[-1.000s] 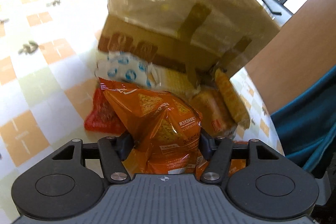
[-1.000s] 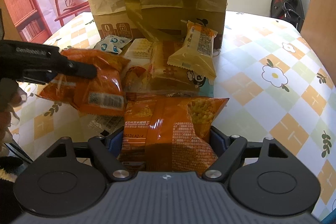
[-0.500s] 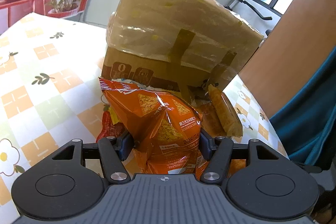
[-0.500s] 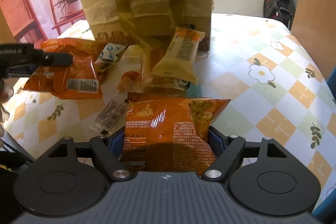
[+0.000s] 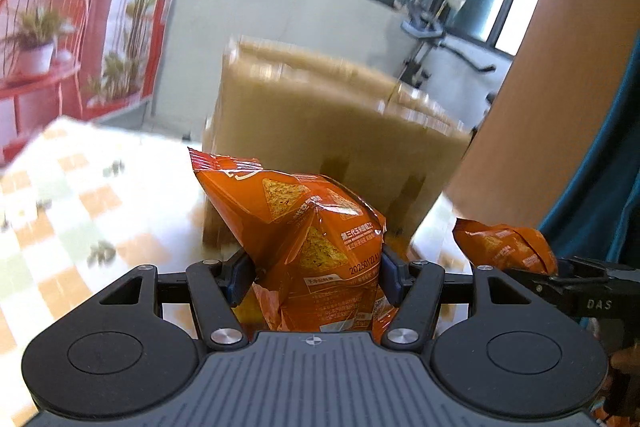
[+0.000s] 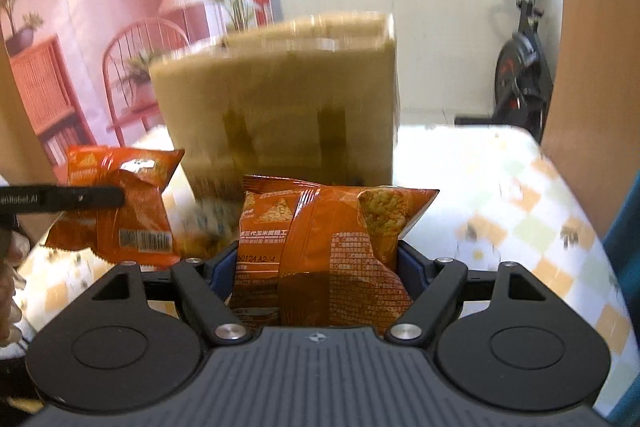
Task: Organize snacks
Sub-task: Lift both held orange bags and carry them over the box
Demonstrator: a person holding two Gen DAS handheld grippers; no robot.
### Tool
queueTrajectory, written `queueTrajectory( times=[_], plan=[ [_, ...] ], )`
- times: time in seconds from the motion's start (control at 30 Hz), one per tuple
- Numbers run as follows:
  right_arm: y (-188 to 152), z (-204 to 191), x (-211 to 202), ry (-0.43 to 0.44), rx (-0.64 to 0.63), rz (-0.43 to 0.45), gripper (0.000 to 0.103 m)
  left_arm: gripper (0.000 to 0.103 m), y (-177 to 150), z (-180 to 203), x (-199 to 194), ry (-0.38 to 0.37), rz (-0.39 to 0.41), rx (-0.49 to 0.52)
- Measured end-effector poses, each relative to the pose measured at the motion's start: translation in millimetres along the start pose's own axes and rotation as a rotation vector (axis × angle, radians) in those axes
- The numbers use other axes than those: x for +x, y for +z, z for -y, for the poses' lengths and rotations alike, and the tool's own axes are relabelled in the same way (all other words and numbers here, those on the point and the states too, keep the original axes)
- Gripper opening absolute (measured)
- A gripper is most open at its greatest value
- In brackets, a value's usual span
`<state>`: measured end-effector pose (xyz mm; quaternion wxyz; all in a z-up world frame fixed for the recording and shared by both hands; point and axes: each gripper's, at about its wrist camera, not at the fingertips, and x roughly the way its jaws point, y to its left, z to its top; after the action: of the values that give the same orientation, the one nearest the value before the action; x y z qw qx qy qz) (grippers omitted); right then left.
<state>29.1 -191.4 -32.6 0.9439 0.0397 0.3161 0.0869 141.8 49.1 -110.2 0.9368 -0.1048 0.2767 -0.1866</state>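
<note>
My left gripper point(image 5: 314, 277) is shut on an orange chip bag point(image 5: 304, 227) and holds it up in the air in front of a tall cardboard box point(image 5: 332, 139). My right gripper point(image 6: 316, 267) is shut on a second orange chip bag point(image 6: 328, 239), also lifted, facing the same box point(image 6: 280, 107). Each view shows the other gripper's bag: the right one at the left wrist view's right edge point(image 5: 504, 245), the left one at the right wrist view's left point(image 6: 120, 211). The snack pile at the box's foot is mostly hidden behind the bags.
The checked floral tablecloth point(image 6: 520, 211) covers the table. A wooden panel point(image 5: 560, 87) and teal cloth point(image 5: 624, 195) stand to the right. An exercise bike point(image 6: 520, 67) stands behind the table. The background is motion-blurred.
Both grippers have risen and tilted up with their chip bags. The box now sits lower in both views and the snack pile has dropped out of sight.
</note>
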Motion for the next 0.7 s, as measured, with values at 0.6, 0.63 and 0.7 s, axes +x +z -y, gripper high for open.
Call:
queueTrajectory(
  times=[0.6, 0.63, 0.7],
  plan=[
    [144, -10, 27, 0.051, -0.109, 0.322, 0.079, 0.065, 132, 29, 24, 0.029, 0.207, 0.16],
    [151, -11, 33, 0.048, -0.12, 0.336, 0.079, 0.065, 136, 31, 28, 0.037, 0.207, 0.171],
    [162, -13, 44, 0.044, -0.142, 0.356, 0.079, 0.065, 142, 34, 37, 0.054, 0.203, 0.193]
  ],
)
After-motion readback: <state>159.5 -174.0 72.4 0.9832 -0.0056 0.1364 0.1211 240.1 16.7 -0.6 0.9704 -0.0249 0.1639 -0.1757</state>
